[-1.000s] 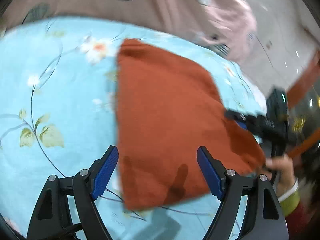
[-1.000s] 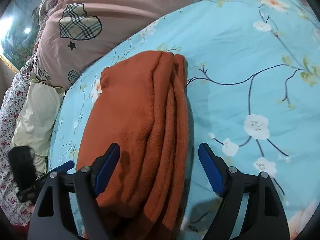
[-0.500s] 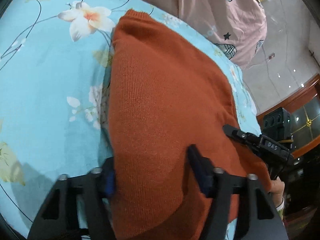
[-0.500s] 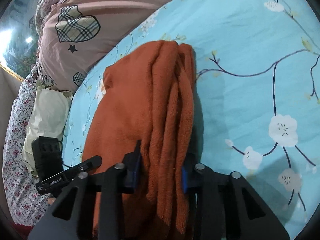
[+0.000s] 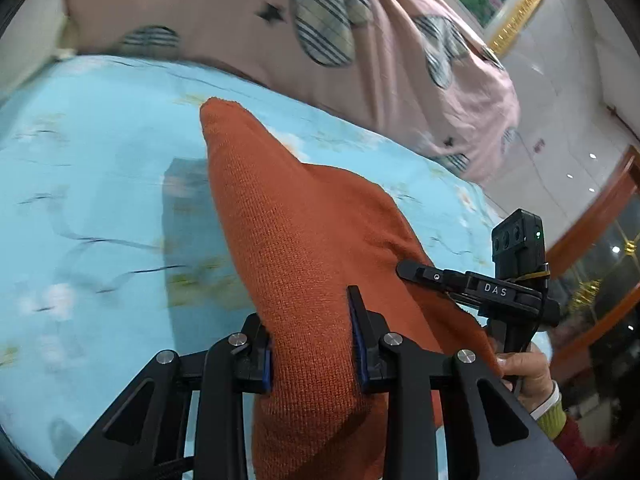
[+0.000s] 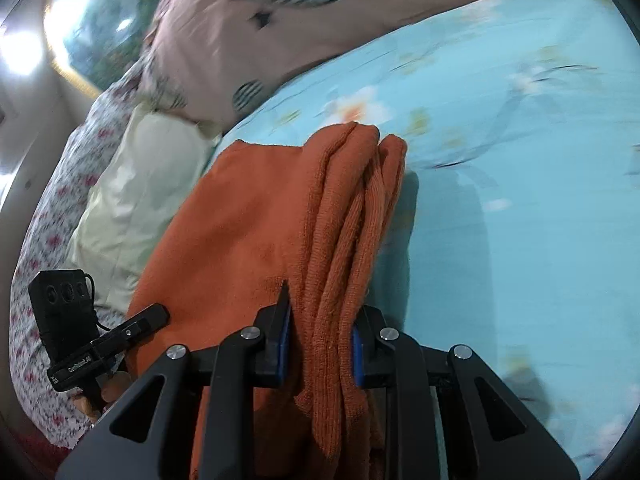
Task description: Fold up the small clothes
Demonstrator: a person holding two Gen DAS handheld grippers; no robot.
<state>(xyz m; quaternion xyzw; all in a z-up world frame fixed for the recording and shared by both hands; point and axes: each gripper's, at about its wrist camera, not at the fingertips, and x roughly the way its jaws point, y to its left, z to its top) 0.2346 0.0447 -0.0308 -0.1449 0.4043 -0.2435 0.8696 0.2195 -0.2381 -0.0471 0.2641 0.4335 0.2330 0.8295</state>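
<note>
An orange knit garment (image 5: 304,248), folded into layers, is lifted off the light blue flowered bedsheet (image 5: 92,200). My left gripper (image 5: 314,344) is shut on its near edge. My right gripper (image 6: 320,340) is shut on the bunched folded layers of the same garment (image 6: 248,232) at the other near corner. The far end of the garment still reaches down toward the sheet. Each gripper shows in the other's view: the right one (image 5: 452,280) at the garment's right edge, the left one (image 6: 132,328) at its left edge.
A pink quilt with plaid hearts (image 5: 360,40) is heaped along the far side of the bed. A pale cream pillow (image 6: 136,184) and a flowered cover (image 6: 48,240) lie to the left in the right wrist view. The bed's right edge meets a tiled floor (image 5: 560,100).
Both grippers went from open around the garment's near edge to shut on it, then raised it off the sheet. The views now tilt up and are blurred by motion.
</note>
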